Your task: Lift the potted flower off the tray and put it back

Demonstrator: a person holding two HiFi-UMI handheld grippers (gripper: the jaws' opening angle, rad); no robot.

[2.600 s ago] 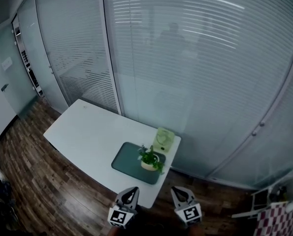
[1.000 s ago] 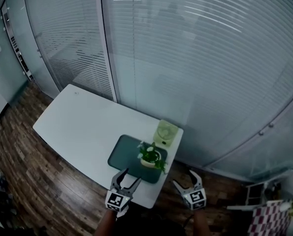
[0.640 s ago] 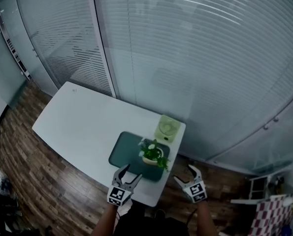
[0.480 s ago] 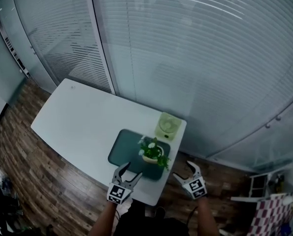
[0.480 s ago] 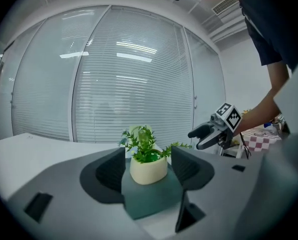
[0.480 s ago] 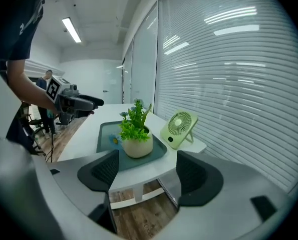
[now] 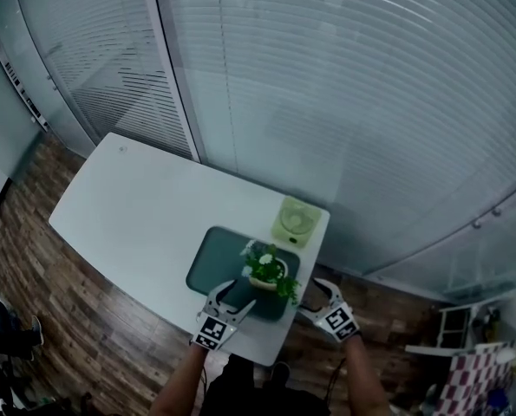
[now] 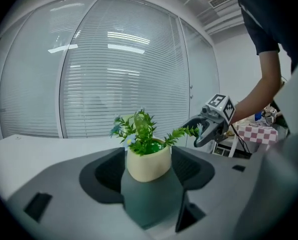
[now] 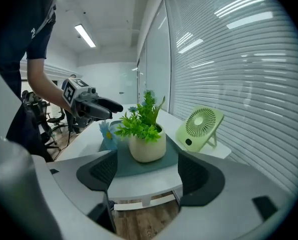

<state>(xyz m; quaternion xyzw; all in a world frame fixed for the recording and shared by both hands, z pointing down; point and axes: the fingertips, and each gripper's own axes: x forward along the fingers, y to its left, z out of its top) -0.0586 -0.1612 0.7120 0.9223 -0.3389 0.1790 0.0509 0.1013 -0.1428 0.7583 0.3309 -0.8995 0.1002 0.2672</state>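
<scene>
- Jaw state: the left gripper point(image 7: 238, 294) and the right gripper point(image 7: 313, 295) both stand with jaws apart and hold nothing.
- Location: the potted flower point(image 8: 147, 156) stands upright on the dark tray point(image 7: 207, 267), straight ahead of the left gripper's open jaws and near them. From the right gripper it lies ahead, beyond the table point(image 7: 145, 224) edge.
- Hazard: sprigs overhang the rim. If you close on the foliage instead of the pot wall, expect a weak hold and a tipped pot.
- Hazard: the smooth, rounded wall may slip if you grip it off-centre.
- Hazard: the green fan point(image 9: 201, 126) stands just beyond the pot, so overreach would strike it.
- Appearance: cream pot, green leaves, small blue and white blooms.
</scene>
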